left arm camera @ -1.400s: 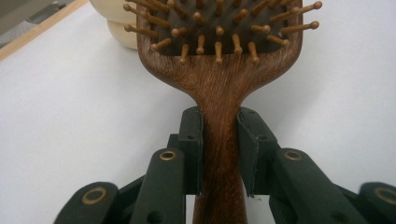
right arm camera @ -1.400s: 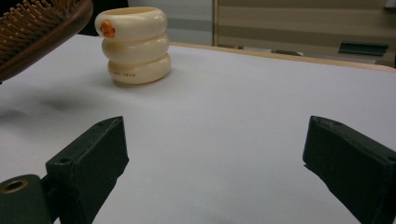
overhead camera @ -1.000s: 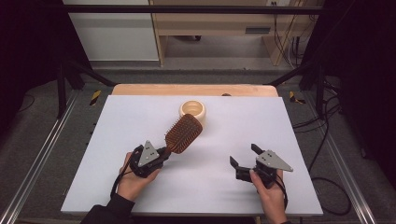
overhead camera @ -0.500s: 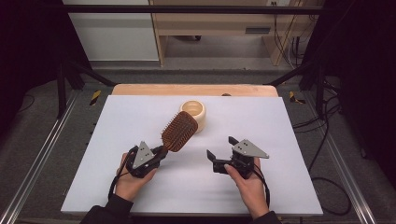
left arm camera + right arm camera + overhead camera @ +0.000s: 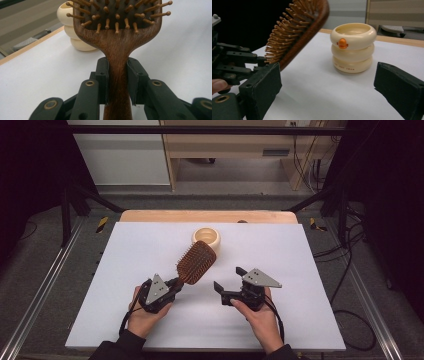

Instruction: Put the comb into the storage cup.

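Hairbrush [image 5: 196, 262] is already picked up: my left gripper [image 5: 175, 284] has it clamped by the handle, jaws narrowed tight on the wood just below the head, as the left gripper view shows with both pads [image 5: 103, 75] pressed on the neck. Brush head sits centre of the high view, tilted up and away toward the cream pot [image 5: 206, 239], bristles facing up and toward my right side. What is left, as I judge it: either hand the brush over to the other gripper or carry it to the pot, neither done yet. Pot stands upright at upper centre of the white table [image 5: 125, 250], just behind the brush head, not touching as far as I can tell. In the right gripper view the pot [image 5: 353, 47] is a stacked-ring shape with a small orange duck face, right of centre, with the bristles [image 5: 284, 40] at upper left. My right gripper [image 5: 227, 282] is lower centre-right in the high view, jaws spread wide, nothing between them, pointing left toward the brush and pot, near but apart from both.
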A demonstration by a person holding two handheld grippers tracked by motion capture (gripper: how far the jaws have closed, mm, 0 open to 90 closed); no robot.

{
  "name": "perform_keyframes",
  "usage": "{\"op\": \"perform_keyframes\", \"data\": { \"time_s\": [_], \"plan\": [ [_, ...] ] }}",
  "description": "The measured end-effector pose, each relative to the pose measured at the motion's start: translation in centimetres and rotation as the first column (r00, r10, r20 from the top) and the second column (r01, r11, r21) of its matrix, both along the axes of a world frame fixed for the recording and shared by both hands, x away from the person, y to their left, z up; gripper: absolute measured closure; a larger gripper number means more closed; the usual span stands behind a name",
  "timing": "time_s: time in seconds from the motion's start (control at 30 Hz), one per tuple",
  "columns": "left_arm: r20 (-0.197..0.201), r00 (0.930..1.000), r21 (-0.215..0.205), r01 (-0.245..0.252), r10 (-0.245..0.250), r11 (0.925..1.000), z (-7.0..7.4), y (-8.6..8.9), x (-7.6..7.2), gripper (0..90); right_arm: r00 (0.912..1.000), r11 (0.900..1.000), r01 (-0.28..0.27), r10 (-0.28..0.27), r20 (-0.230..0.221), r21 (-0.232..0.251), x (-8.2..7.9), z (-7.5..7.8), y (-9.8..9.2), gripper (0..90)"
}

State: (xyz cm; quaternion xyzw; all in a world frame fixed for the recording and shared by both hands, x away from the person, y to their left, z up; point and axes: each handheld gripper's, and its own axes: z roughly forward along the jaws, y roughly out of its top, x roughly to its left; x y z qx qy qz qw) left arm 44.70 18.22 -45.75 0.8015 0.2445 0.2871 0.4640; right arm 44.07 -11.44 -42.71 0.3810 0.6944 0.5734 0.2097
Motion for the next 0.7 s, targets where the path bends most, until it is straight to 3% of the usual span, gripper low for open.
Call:
{"op": "perform_keyframes", "data": {
  "time_s": [0.07, 0.17, 0.47, 0.7],
  "plan": [
    [0.002, 1.0, -0.004, 0.009, -0.009, 0.9999, 0.1, -0.2, -0.1, 72.6, 1.0, 1.0, -0.01, 0.01, 0.001, -0.005, -0.1, 0.2, 0.4, 7.4],
    [0.01, 0.9999, -0.002, 0.01, -0.01, 1.0, 0.1, -0.4, -0.2, 72.6, 0.9999, 0.998, -0.01, 0.011, 0.006, -0.058, -0.4, 0.5, 1.1, 7.7],
    [0.027, 0.9996, -0.004, 0.012, -0.012, 0.9999, 0.2, -0.6, -0.6, 72.6, 0.9973, 0.997, -0.073, 0.073, -0.008, -0.008, -0.4, 1.1, 2.9, 7.3],
    [0.044, 0.999, -0.023, 0.014, -0.013, 0.9996, 0.5, -0.8, -0.9, 72.6, 0.9948, 0.994, -0.084, 0.088, -0.052, 0.075, 0.1, 1.2, 3.2, 8.9]
  ]
}}
